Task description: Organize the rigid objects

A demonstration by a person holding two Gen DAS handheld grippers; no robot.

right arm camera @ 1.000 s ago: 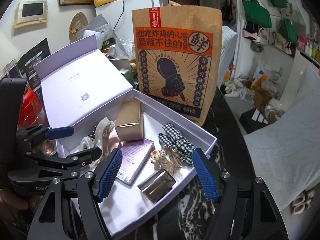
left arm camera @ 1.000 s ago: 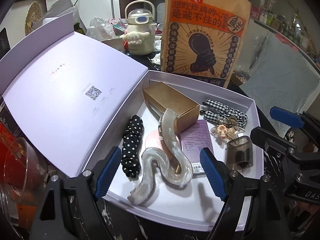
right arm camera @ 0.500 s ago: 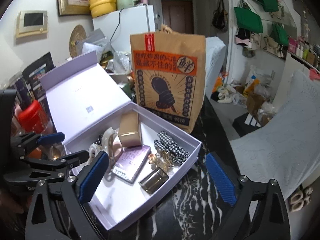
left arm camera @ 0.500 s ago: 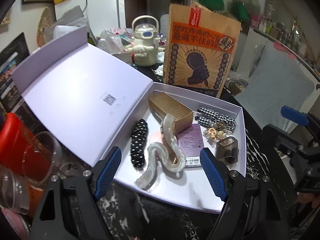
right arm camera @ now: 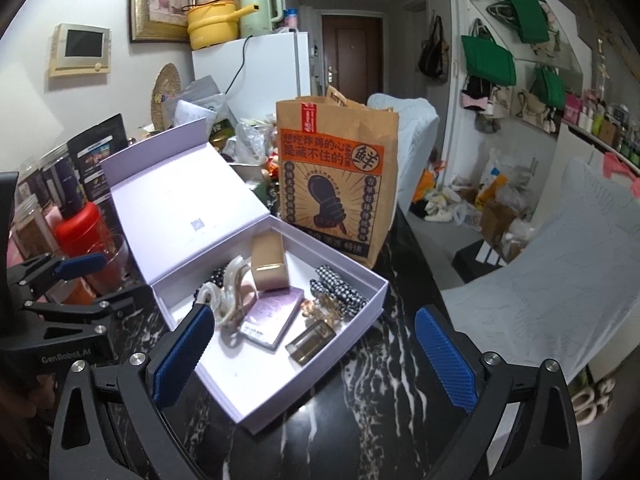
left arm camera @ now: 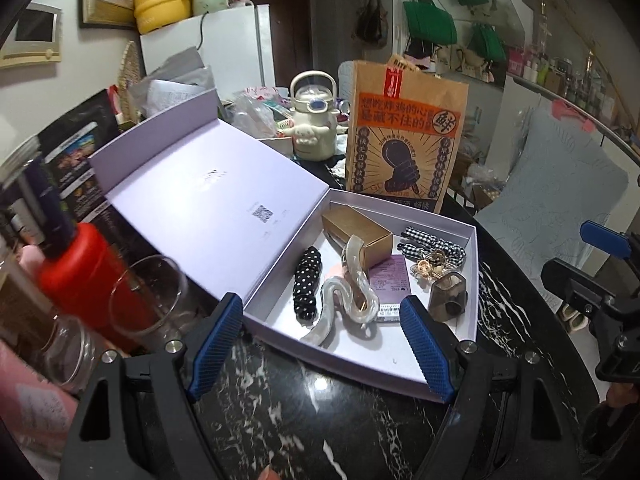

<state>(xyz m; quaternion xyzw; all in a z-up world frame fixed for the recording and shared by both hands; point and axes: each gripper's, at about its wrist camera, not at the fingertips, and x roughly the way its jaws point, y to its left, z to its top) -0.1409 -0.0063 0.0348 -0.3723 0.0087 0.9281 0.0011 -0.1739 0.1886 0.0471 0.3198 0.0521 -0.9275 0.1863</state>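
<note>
Lilac box filled, both grippers empty

Lilac cardboard box (left arm camera: 460, 354) lies open on the black marbled desk (left arm camera: 320, 420). Left gripper (left arm camera: 320, 344) and right gripper (right arm camera: 316, 356) hover nearby, jaws apart, the right's opening, nothing between them. Inside: pearly wavy hair claw (left arm camera: 348, 304), gold carton (left arm camera: 356, 232). Behind, the tall kraft paper bag (right arm camera: 340, 176) could topple if the lid swings carelessly.

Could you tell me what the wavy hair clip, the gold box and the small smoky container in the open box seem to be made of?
Wavy hair clip: likely glossy acetate or plastic, with pearly, translucent swirls. Gold box: probably metallic-finish cardboard, with sharp folded edges. Smoky container: apparently clear tinted plastic, since you can see through it.
</note>
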